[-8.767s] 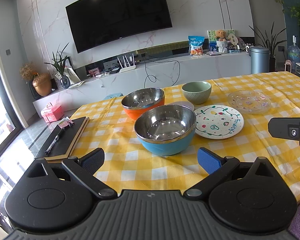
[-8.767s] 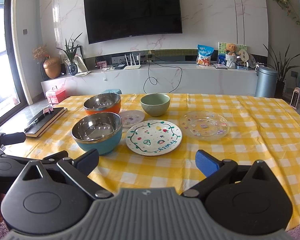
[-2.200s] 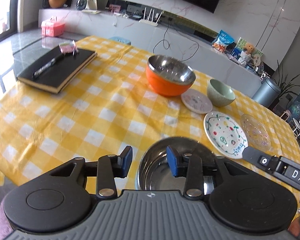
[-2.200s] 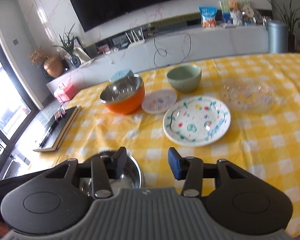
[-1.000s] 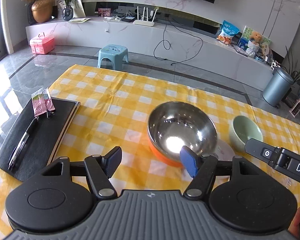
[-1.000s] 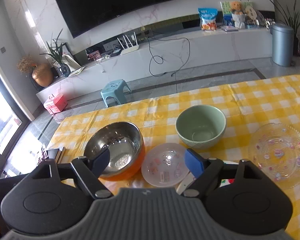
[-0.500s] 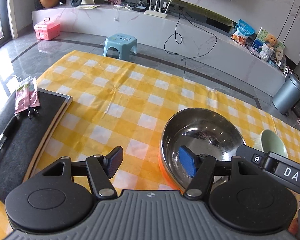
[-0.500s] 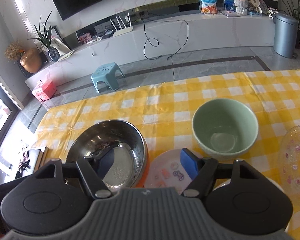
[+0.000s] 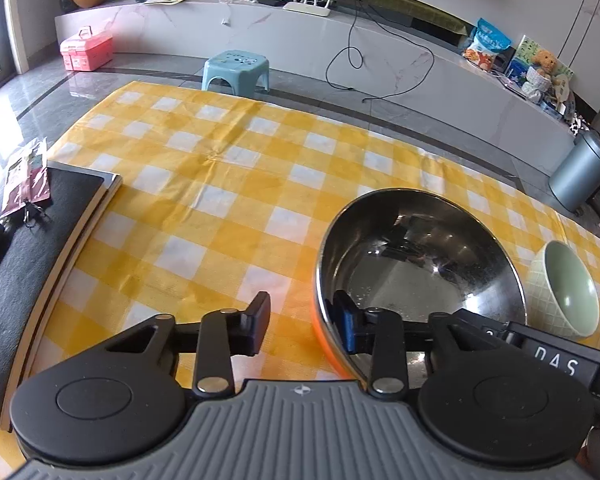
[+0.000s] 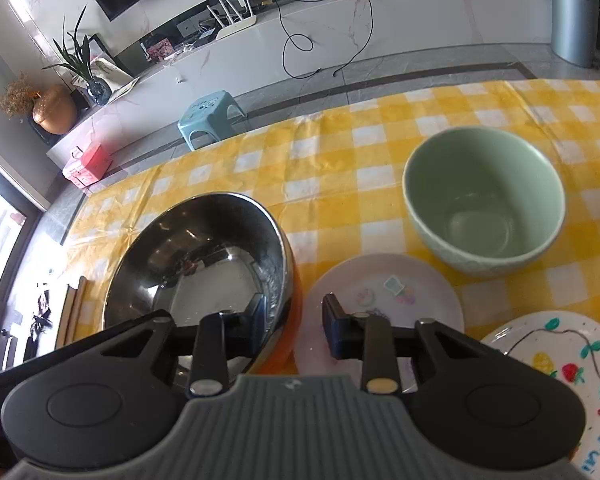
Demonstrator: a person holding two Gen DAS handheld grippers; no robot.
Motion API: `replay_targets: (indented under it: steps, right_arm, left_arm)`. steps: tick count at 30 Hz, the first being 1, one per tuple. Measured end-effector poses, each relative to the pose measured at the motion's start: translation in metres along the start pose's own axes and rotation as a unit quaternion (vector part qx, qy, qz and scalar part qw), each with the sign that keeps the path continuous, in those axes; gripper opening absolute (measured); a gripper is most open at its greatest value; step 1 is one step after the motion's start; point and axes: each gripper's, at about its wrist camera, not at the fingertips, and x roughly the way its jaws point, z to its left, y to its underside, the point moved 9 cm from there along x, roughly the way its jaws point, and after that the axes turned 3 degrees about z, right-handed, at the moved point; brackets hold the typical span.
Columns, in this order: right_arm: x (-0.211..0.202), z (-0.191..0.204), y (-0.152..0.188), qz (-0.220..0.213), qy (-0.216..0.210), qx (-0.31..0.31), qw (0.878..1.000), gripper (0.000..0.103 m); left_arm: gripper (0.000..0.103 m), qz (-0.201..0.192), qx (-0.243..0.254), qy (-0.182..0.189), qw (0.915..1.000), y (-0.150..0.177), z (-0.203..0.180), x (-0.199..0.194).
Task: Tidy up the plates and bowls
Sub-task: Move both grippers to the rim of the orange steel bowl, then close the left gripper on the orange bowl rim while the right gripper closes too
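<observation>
The orange bowl with a steel inside (image 9: 420, 256) sits on the yellow checked tablecloth (image 9: 220, 184). My left gripper (image 9: 304, 322) straddles its left rim, one finger outside, the blue pad inside, jaws narrowed but with a gap. My right gripper (image 10: 294, 320) straddles the same bowl's (image 10: 204, 264) right rim, one finger inside, one outside over a small pinkish plate (image 10: 384, 300). A green bowl (image 10: 484, 200) stands to the right, also in the left wrist view (image 9: 564, 292). A white painted plate (image 10: 572, 376) lies at lower right.
A black notebook (image 9: 20, 264) with a pen lies at the table's left edge. Beyond the far edge are a blue stool (image 9: 236, 70), a white TV bench (image 9: 340, 48) and a grey bin (image 9: 580, 172).
Both grippers have moved down and closer onto the orange bowl's rim from either side, and both have narrowed their jaws around it.
</observation>
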Motion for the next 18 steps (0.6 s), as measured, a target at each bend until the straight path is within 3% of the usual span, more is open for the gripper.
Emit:
replay_targets:
  steps: [5,18]
  right_arm:
    - [-0.002,0.006,0.001,0.001,-0.001,-0.006,1.0,0.018]
    - [-0.025,0.011,0.007,-0.001,-0.01,-0.003,1.0,0.015]
  left_arm:
    - [0.014,0.005,0.012,0.009,0.9999,0.0,-0.009,-0.001]
    - [0.012,-0.011,0.019,0.003,0.9998,0.003,-0.01,-0.034]
